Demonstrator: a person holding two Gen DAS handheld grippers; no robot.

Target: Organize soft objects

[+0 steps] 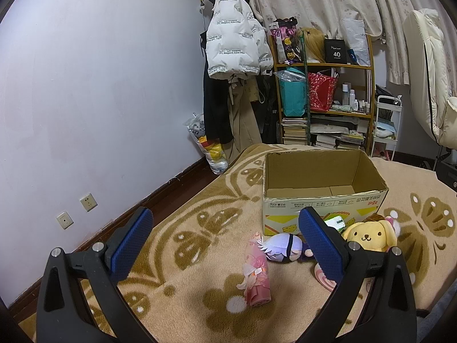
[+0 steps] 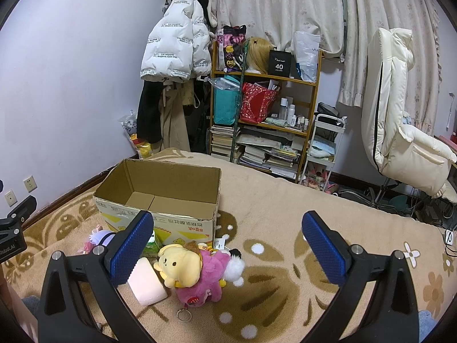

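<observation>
Cardboard box (image 1: 322,200), one, two spread claws (image 2: 228,245)

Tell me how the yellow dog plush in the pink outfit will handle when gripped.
The yellow dog plush looks fluffy, so it probably squashes and flops. Likely light for its bulk. Lying on the blanket, it shouldn't roll; its dangling keyring may swing.

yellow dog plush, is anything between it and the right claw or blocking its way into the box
Nothing visible does. The right claw hangs open above the yellow dog plush, with only bare blanket around. The cardboard box just behind it is open-topped and looks empty; only its front wall must be cleared.
</observation>
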